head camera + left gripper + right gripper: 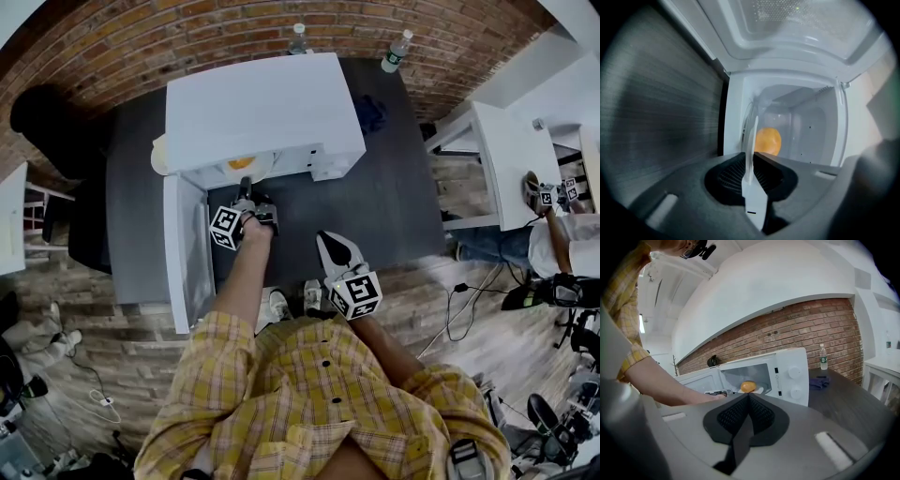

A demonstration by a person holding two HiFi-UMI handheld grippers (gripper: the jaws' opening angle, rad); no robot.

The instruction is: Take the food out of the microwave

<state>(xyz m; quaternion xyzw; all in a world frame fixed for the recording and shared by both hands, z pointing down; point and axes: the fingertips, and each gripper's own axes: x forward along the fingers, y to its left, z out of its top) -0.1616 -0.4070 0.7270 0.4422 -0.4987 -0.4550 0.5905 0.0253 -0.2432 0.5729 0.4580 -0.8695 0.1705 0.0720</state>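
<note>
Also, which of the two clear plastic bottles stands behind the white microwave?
The left clear plastic bottle; the green-labelled bottle stands aside, beyond the white microwave's right corner.

My head view looks steeply down on the white box-shaped microwave [262, 103]; my left gripper view peers close into its cavity; my right gripper view faces its front from farther back; all share it

The dark table [394, 197] is carrying a white microwave [262, 103], a water bottle [298, 37] at its 12 o'clock, another bottle [397, 49] at 2, and a blue cloth [371, 112] at 3.
</note>
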